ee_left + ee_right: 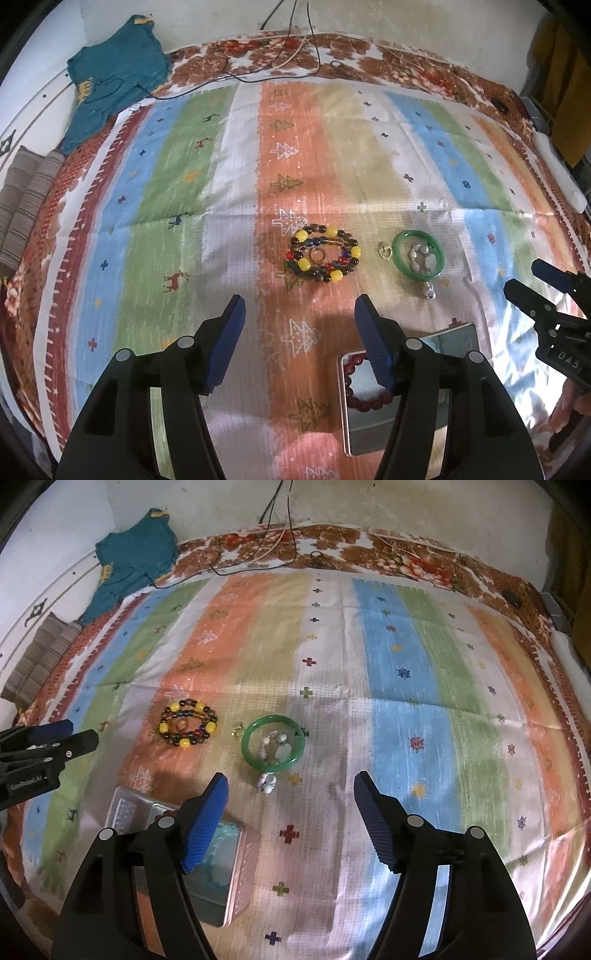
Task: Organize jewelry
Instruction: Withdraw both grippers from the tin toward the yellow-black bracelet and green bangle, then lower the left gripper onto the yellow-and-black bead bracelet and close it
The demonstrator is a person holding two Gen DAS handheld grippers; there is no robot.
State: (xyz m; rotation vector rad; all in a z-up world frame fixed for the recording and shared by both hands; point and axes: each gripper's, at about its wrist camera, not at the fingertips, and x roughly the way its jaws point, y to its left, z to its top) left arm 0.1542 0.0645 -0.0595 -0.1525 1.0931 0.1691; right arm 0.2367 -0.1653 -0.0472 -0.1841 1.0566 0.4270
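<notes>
Jewelry sorting looks partway through to me: 1 dark red bead bracelet [364,384] already sits in the open metal tin [391,439], while the rest is out on the striped cloth [402,716]. Both the left gripper [299,343] and right gripper [290,819] hover empty, jaws spread wide. From the left wrist view, the multicolor bead bracelet [323,254] with its yellow beads lies at 12 o'clock just ahead of the fingers, coiled in loose loops with a small ring inside. Green bangle [273,743] sits at about 11 o'clock from the right gripper, with a few pale little pieces inside its circle and a small silvery charm [267,782] just below it. Next move probably calls for lowering onto 1 piece and pinching carefully, since beads can roll and the bangle's smooth.
</notes>
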